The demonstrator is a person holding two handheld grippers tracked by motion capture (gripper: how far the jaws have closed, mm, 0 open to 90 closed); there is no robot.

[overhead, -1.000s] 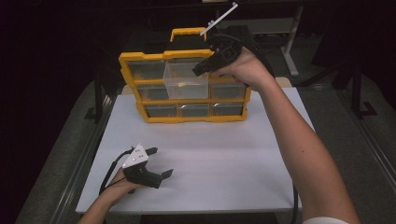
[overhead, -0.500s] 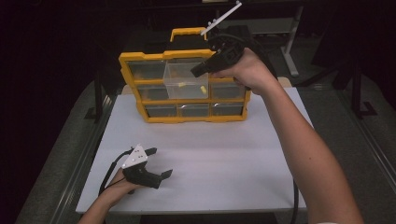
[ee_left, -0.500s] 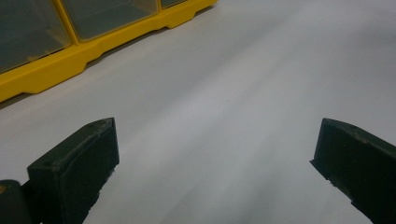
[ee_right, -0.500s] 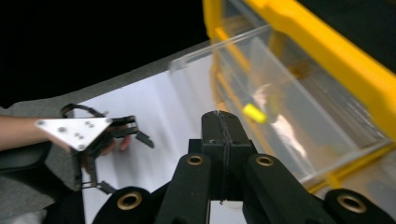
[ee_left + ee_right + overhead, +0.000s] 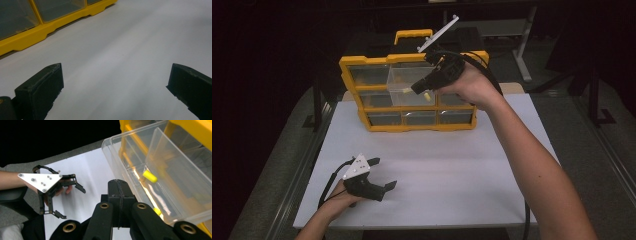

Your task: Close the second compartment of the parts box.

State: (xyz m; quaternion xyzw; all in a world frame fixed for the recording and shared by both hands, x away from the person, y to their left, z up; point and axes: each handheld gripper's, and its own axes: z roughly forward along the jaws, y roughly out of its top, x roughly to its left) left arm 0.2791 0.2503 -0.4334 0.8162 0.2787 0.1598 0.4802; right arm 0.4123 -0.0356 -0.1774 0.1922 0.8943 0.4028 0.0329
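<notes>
A yellow organizer (image 5: 412, 123) with clear drawers stands at the back of the white table. One clear drawer (image 5: 404, 82) is pulled out of it, and small yellow pieces (image 5: 150, 176) lie inside. My right gripper (image 5: 416, 90) hovers at the drawer's front right. Its jaws (image 5: 119, 183) are pressed together, shut, with nothing between them. Just below its tip there is a small yellow piece (image 5: 427, 96). My left gripper (image 5: 384, 173) rests on the table near the front left, open and empty, with its jaws (image 5: 115, 82) wide apart over bare white surface. It also appears in the right gripper view (image 5: 72, 203).
The white table top (image 5: 452, 165) stretches between the organizer and the front edge. The organizer's yellow base (image 5: 30, 37) lies ahead of the left gripper. Dark floor and metal stands surround the table. A cable trails from each gripper.
My right hand has sunk a little and shifted left towards the open drawer. The left hand and its gripper have stayed where they were.
</notes>
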